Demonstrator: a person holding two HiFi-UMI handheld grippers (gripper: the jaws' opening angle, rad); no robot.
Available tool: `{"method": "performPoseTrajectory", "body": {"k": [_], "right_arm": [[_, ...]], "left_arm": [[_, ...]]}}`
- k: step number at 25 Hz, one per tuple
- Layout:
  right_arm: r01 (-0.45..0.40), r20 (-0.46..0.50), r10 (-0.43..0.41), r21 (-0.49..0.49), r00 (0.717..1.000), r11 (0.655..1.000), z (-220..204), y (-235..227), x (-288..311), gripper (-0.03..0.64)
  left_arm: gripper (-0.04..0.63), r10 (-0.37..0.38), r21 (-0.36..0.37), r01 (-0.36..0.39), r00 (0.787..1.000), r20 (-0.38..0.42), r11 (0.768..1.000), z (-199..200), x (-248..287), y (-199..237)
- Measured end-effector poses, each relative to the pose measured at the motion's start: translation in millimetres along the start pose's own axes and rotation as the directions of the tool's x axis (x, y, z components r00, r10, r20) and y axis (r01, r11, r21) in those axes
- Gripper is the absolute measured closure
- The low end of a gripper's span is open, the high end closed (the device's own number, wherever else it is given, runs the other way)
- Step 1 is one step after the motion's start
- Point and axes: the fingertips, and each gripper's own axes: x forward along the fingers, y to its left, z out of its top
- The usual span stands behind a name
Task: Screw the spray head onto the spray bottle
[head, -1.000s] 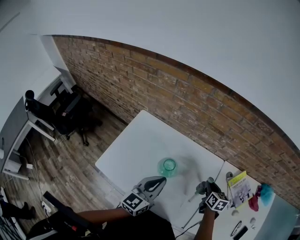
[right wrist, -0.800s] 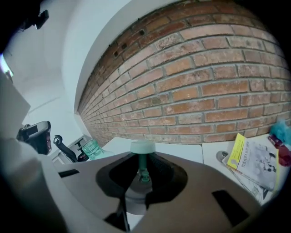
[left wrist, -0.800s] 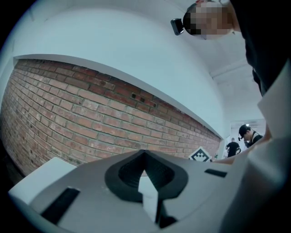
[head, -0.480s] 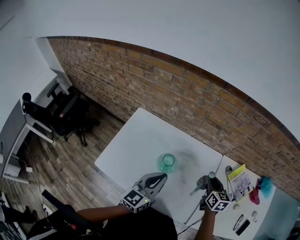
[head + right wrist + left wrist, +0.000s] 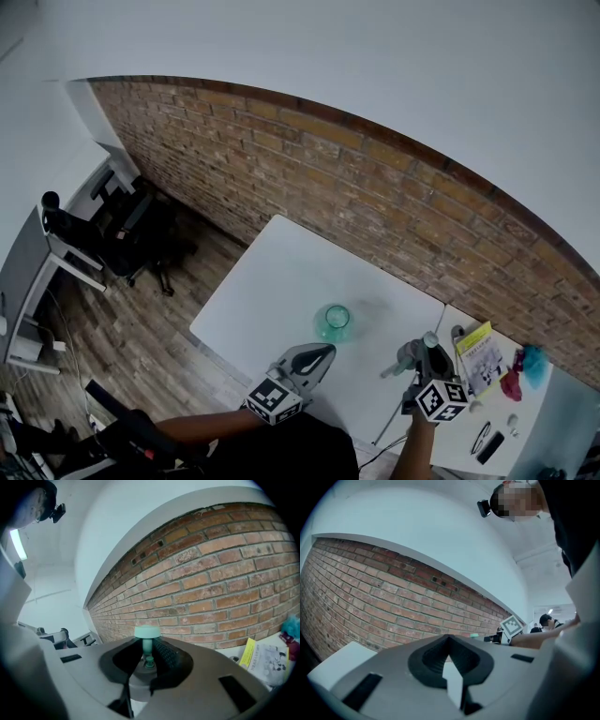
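- The left gripper (image 5: 449,644) has its jaws drawn together with nothing between them; only a thin sliver of the white table (image 5: 281,281) shows behind their inner edges.
- From the head view, that left gripper (image 5: 317,356) sits low over the near edge of the table, and its marker cube (image 5: 273,401) is nearest the person.
- The translucent green spray bottle (image 5: 335,322) stands upright on the table with its neck open — just beyond the left gripper's tip, and not touching it.
- The right gripper (image 5: 147,656) is clamped on the spray head (image 5: 147,632), which has a mint-green round cap on a slim green stem above a grey collar.
- The ribbed black pads press on the spray head from both sides. The cap pokes up past the jaw tips, and the collar sits down in the hollow between them.
- A thin dip tube (image 5: 125,693) hangs from the collar, down towards the camera.
- In the head view the right gripper (image 5: 424,352) is off to the right of the bottle and apart from it, over the gap where a second white surface (image 5: 450,441) adjoins the table. The spray head (image 5: 429,338) shows at its tip and the tube (image 5: 387,371) trails out to the left.
- A yellow-edged booklet (image 5: 480,356) lies on that right-hand surface just past the gripper — it also shows in the right gripper view (image 5: 265,658).
- A red brick wall (image 5: 375,187) runs behind both tables.
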Motion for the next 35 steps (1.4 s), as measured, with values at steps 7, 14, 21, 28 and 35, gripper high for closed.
{"method": "performPoseTrajectory", "body": {"k": [7,14,21,28,35], "right_arm": [[-0.001,0.056,0.004,-0.063,0.998,0.998,30.2,14.2,-8.9,0.549],[0.045,0.075,-0.030,-0.211,0.997,0.976,47.9,35.9,-10.1,0.550],[0.026,0.110,-0.003,-0.211,0.994,0.977,64.6,60.0,-6.3,0.551],[0.016,0.179,0.025,-0.224,0.984,0.974,99.8,89.3,-5.7,0.549],[-0.003,0.215,0.061,-0.263,0.975,0.965,130.2,122.2,-1.6,0.549]], "left_arm": [[0.595,-0.014,0.002,0.014,1.000,0.003,1.000,1.0,-2.6,-0.4],[0.595,-0.004,-0.007,0.004,1.000,0.001,1.000,-1.5,-11.4,9.1],[0.596,-0.005,0.021,0.005,1.000,-0.001,1.000,-3.5,-19.1,15.7],[0.596,-0.002,0.024,0.002,1.000,-0.003,1.000,-4.2,-25.4,27.5],[0.597,0.031,-0.014,-0.031,1.000,0.005,0.999,-0.9,-33.8,47.2]]}}
